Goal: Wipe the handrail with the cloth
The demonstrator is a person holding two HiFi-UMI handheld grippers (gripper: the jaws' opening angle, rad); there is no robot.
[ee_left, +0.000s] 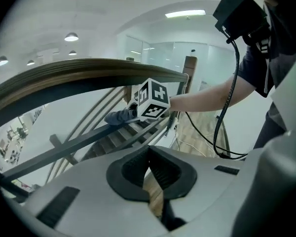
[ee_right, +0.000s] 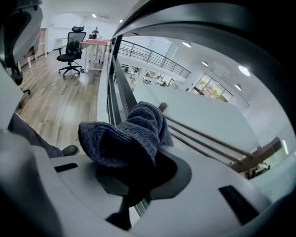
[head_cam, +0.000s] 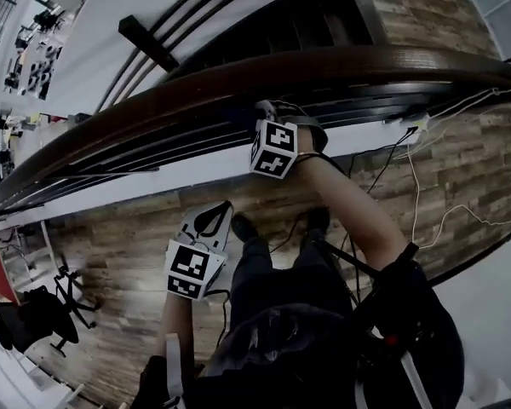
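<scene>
Our right gripper has its jaws pinched on a dark blue-grey knitted cloth, which bunches up and over the pads and flops toward the railing. In the head view the right gripper is raised to the near edge of the curved dark wooden handrail, its marker cube facing us and our bare forearm stretched up behind it. From the left gripper view the cloth sits just under the handrail, beside the grey metal bars of the balustrade. We cannot tell whether it touches the wood itself. Our left gripper has its ribbed pads pressed together with nothing between them. It hangs lower, well apart from the rail, over the plank floor by our legs. Beyond the bars, stairs run downward. Thin white cables trail across the floor at the right end of the railing, and a black office chair stands at the far left.
</scene>
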